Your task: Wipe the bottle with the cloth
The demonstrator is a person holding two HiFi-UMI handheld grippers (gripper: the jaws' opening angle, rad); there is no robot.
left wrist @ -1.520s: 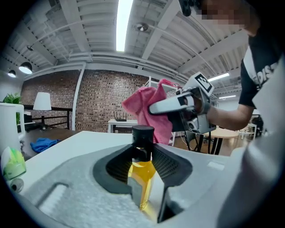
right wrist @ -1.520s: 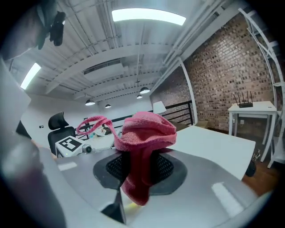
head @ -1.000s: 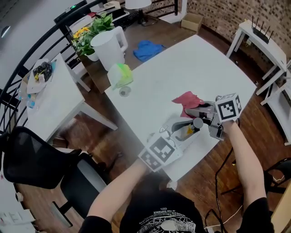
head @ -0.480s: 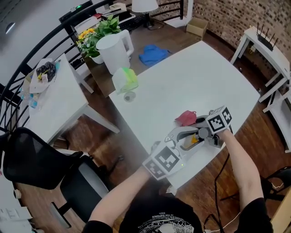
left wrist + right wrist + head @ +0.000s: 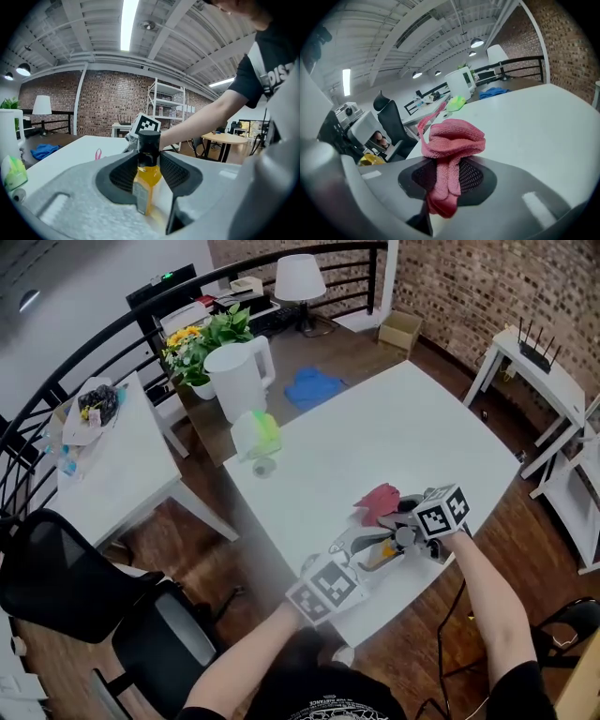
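A small bottle [image 5: 146,176] of yellow liquid with a black cap stands upright between the pads of my left gripper [image 5: 149,171], which is shut on it; the same bottle [image 5: 386,554] shows near the white table's front edge in the head view. My right gripper [image 5: 449,180] is shut on a bunched red cloth [image 5: 452,150]. In the head view that red cloth [image 5: 379,502] sticks out beyond the right gripper [image 5: 398,521], just behind the bottle. The left gripper [image 5: 370,545] reaches in from the lower left. Whether cloth and bottle touch I cannot tell.
On the white table [image 5: 394,427] lie a blue cloth [image 5: 313,387] at the far side and a green-and-white item [image 5: 257,433] near the left edge. A white pitcher [image 5: 239,379] and a plant [image 5: 208,338] stand beyond. A black chair [image 5: 66,587] is at the left.
My right gripper has come down with the red cloth, closer to the bottle. The left gripper has kept the bottle in place. The head view has shifted a little.
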